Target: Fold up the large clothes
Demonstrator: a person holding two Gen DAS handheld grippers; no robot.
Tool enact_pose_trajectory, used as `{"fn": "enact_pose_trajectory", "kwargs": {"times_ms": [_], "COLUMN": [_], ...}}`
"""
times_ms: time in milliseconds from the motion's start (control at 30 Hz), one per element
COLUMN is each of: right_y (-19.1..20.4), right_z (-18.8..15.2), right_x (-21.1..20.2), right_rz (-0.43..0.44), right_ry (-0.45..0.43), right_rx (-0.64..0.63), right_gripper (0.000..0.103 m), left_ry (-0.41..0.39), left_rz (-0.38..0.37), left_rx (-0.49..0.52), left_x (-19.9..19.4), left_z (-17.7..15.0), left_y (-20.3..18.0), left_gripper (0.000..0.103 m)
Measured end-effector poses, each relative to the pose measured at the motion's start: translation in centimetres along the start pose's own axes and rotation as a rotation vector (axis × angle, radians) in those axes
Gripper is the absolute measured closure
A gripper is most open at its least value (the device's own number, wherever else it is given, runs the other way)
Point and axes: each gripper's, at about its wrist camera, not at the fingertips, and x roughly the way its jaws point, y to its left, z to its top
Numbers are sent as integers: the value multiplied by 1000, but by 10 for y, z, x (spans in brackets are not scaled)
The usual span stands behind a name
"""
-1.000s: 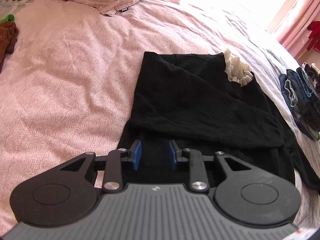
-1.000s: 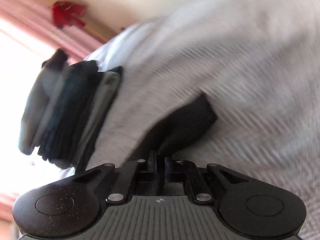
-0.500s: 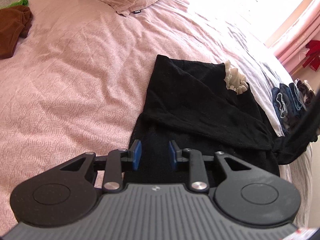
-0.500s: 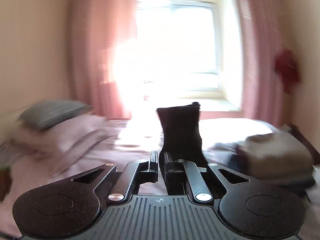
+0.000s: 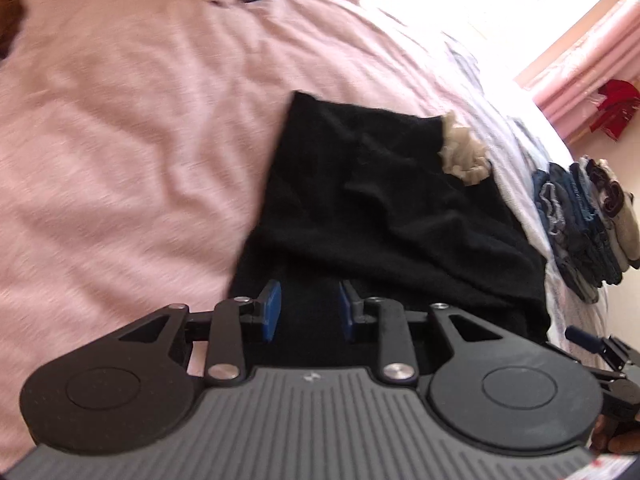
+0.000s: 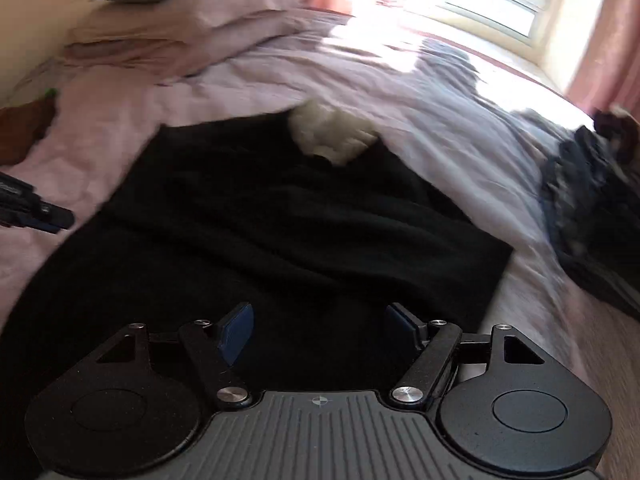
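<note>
Black knit garment [image 5: 384, 216] lies folded on crinkled pink bedspread [image 5: 120, 140].

- Garment [image 5: 392, 216] lies on bed [image 5: 120, 140], ruffled collar [image 5: 464, 156] at its far end.
- Clothes stack [image 5: 588, 216] right of garment.
- Pillows [image 6: 192, 28] behind, at bed's head.

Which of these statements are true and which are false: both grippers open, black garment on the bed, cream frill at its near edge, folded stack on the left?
1. Both grippers are open. True: the left gripper and the right gripper both show a gap and hold nothing.
2. The black garment lies on the pink bedspread. True.
3. The cream frill is at the garment's near edge. False: it is at the far edge.
4. The folded stack lies left of the garment. False: it lies to the right.
</note>
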Motion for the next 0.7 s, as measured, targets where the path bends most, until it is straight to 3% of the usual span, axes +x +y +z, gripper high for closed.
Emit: {"fn": "enact_pose_trajectory", "kwargs": {"times_ms": [133, 333, 367, 400, 467, 600, 700], "right_y": [-53, -71, -70, -68, -63, -59, -62], "right_z": [-11, -20, -22, -23, -25, -26, -20], "right_x": [13, 16, 16, 18, 22, 32, 34], "right_rz": [-149, -136, -125, -118, -114, -144, -196], "right_ry": [22, -21, -28, -34, -39, -61, -104], "right_rx": [90, 81, 60, 40, -10, -71, -50], "right_gripper": [33, 33, 33, 33, 33, 33, 33], "left_ry": [13, 26, 13, -7, -101, -332, -342], "left_rz": [-85, -117, -119, -113, -146, -120, 9], "left_rx": [-47, -222, -237, -242, -194, 50, 102], "left_x": [45, 106, 109, 107, 83, 7, -3], "left_z": [25, 48, 49, 52, 56, 55, 45], "left_y": [-23, -28, -28, -31, -44, -71, -54], "left_gripper": [76, 78, 100, 101, 102, 101, 101]}}
